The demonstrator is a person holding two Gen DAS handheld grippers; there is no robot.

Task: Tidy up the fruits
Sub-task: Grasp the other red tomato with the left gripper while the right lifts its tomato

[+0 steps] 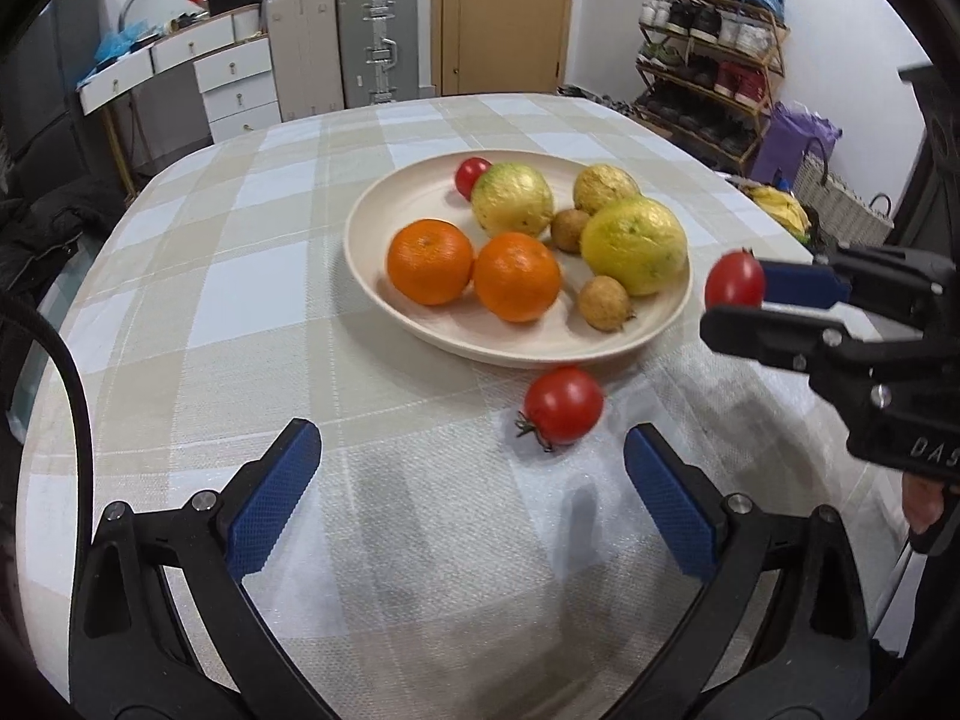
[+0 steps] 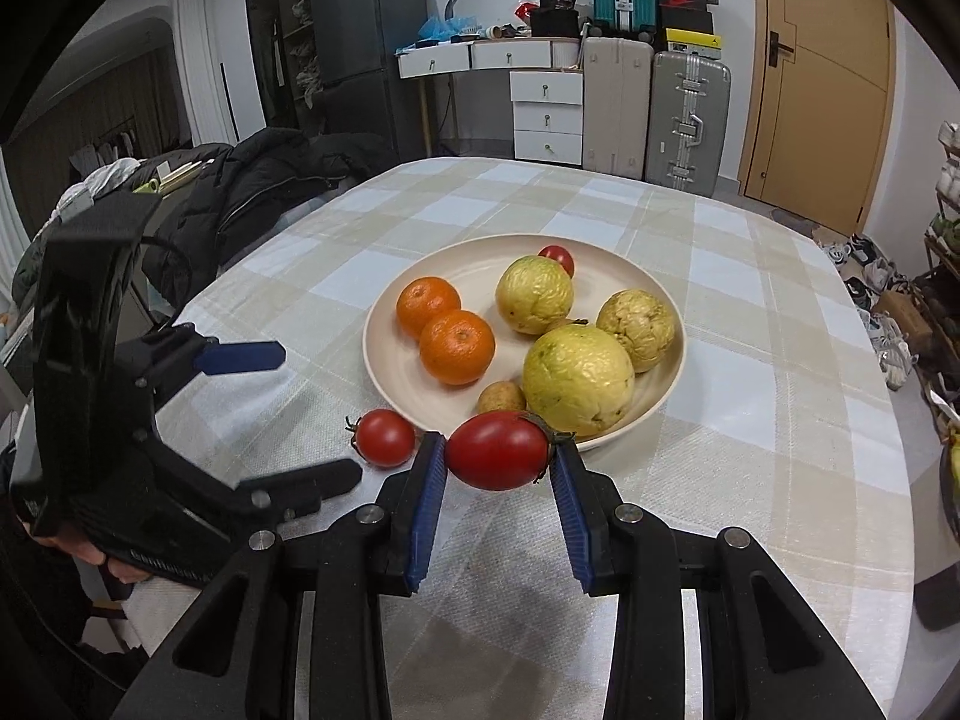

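Table point(image 1: 252, 300) under a checked cloth, beige and pale blue squares, woven texture; it fills the middle of both views. A pale round plate point(image 1: 384, 276) sits centre-right in the left wrist view. On it: two oranges point(image 1: 429, 261) side by side and touching, three yellow-green guavas point(image 1: 511, 199), two small brown fruits point(image 1: 605, 302) (kind unclear), and a small red tomato point(image 1: 471, 176) at the far rim.

Loose tomato point(image 1: 563, 405) lies on the cloth just beside the plate's near edge, stem toward the lower left.

Left gripper point(image 1: 471, 516): fingers spread wide, blue pads apart, nothing between them; it hangs over bare cloth at the bottom of the frame, the loose tomato just beyond its tips.

Right gripper point(image 2: 498, 501): blue pads pressed on both ends of a held tomato point(image 2: 497, 450), an oblong red one, green stem against the right pad. It is clear of the cloth, in front of the plate's near rim. In the left wrist view the same tomato shows at the right edge, beside the plate.

Room: a wooden door point(image 1: 504, 18) at top centre, two hard suitcases point(image 1: 342, 48) left of it, white drawers point(image 1: 237, 84) at upper left. Shoe rack point(image 1: 708, 54) at upper right, a purple bag and a wicker basket below it, bananas point(image 1: 777, 207) near the table's right edge. In the right wrist view a dark jacket point(image 2: 264, 192) is heaped at the table's left side, a dark fridge point(image 2: 354, 30) behind it.
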